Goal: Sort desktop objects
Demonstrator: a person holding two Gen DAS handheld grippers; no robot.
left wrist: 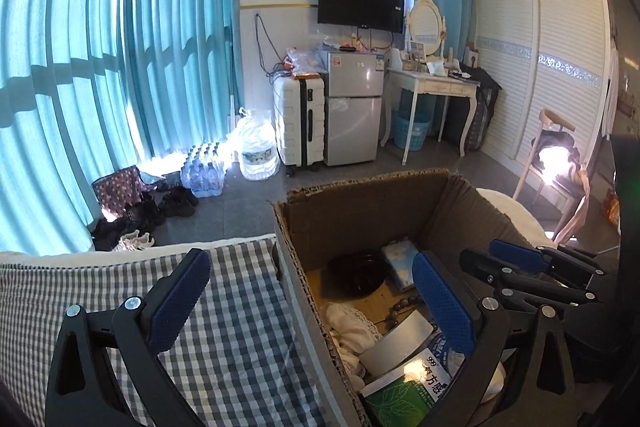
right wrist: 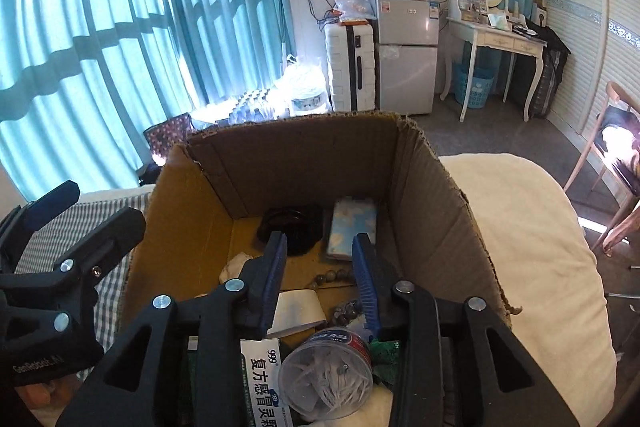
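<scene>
An open cardboard box stands on the bed and holds the sorted items. My right gripper reaches down into it, jaws a little apart with nothing between the pads. Just under its fingers lies a clear round jar of small white picks, resting on a green and white medicine box. Further in are a black dish, a blue tissue pack and dark beads. My left gripper is wide open and straddles the cardboard box's left wall, empty.
A grey checked cloth covers the bed left of the box, a cream blanket lies to its right. Beyond on the floor are shoes, water bottles, a suitcase, a small fridge, a dressing table and a chair.
</scene>
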